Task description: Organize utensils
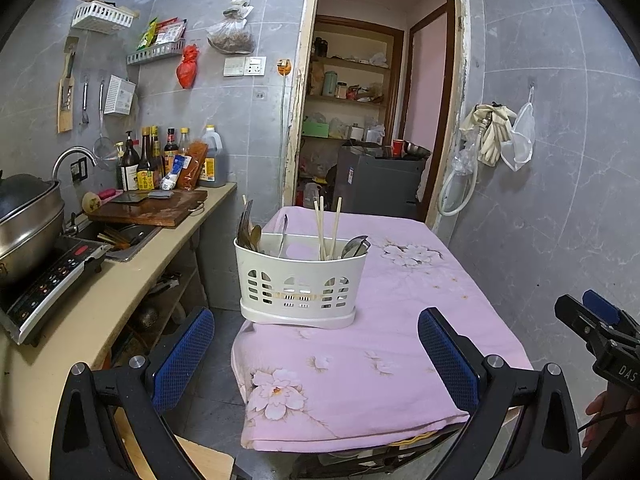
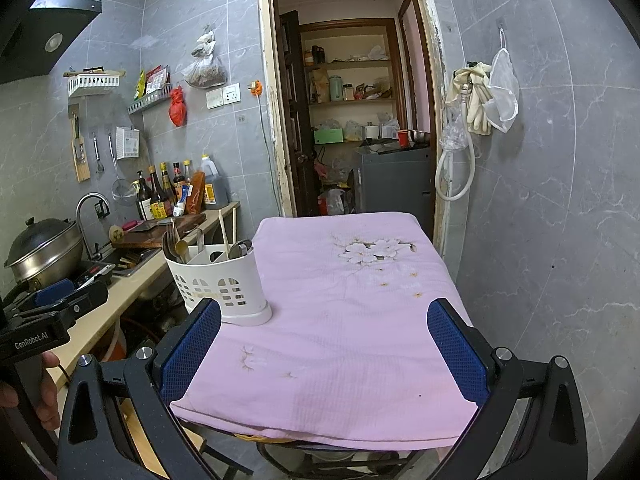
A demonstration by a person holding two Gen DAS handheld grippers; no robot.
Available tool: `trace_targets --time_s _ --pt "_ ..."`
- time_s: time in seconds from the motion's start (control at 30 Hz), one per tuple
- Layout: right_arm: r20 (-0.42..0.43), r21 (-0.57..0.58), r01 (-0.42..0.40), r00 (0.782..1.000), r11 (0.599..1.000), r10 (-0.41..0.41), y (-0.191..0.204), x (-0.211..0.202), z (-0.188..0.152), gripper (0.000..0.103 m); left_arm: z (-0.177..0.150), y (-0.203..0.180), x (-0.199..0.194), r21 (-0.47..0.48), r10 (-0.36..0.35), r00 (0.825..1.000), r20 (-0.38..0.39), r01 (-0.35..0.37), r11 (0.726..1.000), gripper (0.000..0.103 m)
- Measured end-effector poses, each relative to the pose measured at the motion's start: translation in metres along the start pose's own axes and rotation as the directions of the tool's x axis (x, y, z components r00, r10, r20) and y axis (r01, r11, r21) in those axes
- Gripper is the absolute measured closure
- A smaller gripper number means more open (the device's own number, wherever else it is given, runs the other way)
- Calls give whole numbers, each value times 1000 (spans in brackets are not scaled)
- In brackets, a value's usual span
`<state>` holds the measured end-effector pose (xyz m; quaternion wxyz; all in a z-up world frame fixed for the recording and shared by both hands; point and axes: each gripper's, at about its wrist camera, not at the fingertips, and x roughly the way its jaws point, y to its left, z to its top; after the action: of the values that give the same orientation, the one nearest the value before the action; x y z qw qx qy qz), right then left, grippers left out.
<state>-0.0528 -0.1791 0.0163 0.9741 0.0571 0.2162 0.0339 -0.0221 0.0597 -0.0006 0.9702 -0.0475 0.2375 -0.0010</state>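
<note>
We cannot see the lower parts of the utensils (image 1: pixel 248 228) or chopsticks (image 1: pixel 328 226); the white caddy (image 1: pixel 300 280) walls hide them. The near edge of the pink cloth (image 1: pixel 360 380) is covered by the left gripper (image 1: pixel 316 356) fingers. The right gripper (image 1: pixel 600 324) is cut off at the right edge. Bottle labels (image 1: pixel 144 180) on the far counter are too small to read.

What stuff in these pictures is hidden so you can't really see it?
- Utensil handles: both views, hidden inside the white caddy.
- Under the table: both views, covered by the pink cloth.
- Sink contents: left wrist view, too dark and small.
- Bottle labels: both views, too small to read.
- Right gripper: left wrist view, cut off by the edge.
</note>
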Motion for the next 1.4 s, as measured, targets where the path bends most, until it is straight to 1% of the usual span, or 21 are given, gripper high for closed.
trace_targets --time_s 1.4 --pt "-3 -2 0 1000 1000 0 0 2 1 1 0 4 1 -9 4 1000 6 -4 1000 0"
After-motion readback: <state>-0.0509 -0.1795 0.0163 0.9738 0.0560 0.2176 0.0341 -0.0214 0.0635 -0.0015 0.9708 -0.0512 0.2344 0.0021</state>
